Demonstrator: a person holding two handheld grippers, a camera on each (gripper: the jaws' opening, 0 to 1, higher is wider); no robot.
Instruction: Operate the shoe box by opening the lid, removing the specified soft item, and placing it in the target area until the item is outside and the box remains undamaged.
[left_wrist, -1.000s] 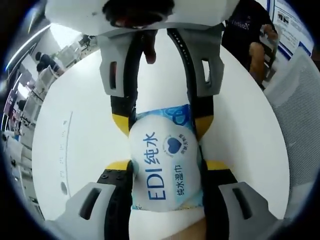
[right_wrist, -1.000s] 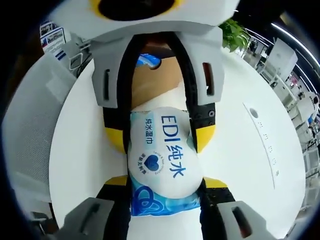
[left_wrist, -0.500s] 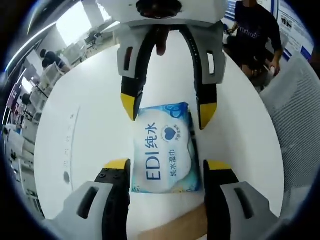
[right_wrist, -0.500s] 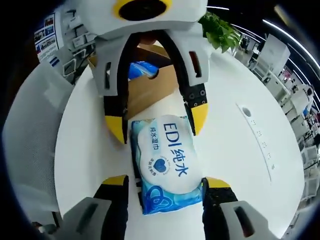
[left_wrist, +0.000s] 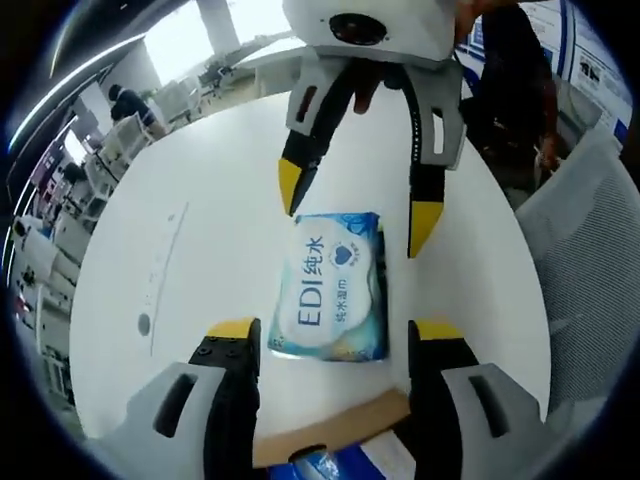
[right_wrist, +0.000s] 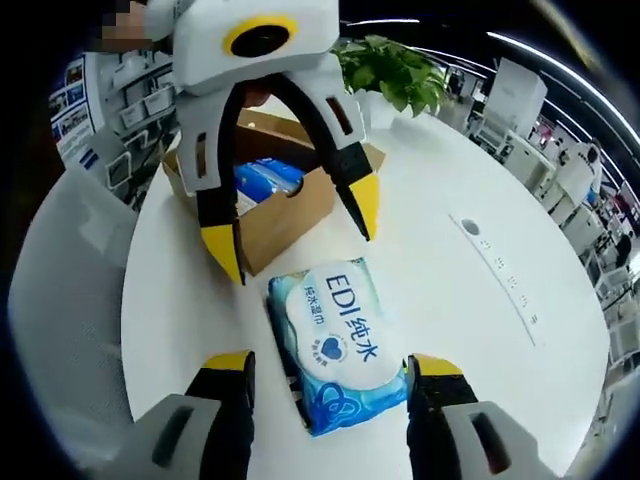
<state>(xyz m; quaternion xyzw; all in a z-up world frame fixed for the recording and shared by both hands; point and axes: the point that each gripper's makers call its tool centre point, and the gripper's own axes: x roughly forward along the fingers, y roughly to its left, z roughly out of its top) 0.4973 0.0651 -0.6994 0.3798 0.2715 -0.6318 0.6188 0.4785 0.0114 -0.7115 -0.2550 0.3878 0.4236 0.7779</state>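
Hovering with jaws spread wide, the left gripper (left_wrist: 330, 330) and the right gripper (right_wrist: 325, 362) face each other, both clear of the wet-wipes pack (right_wrist: 335, 343), which lies flat on the white table (right_wrist: 460, 300) between their yellow tips, touched by neither. Just beyond the pack in the right gripper view sits the brown shoe box (right_wrist: 285, 205), open on top, another blue packet (right_wrist: 265, 177) inside. A potted plant (right_wrist: 395, 70) stands behind.

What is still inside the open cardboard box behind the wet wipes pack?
In the right gripper view, the open cardboard box holds at least one more blue packet. The left gripper and the box walls cover the rest of the inside, so other contents cannot be judged.
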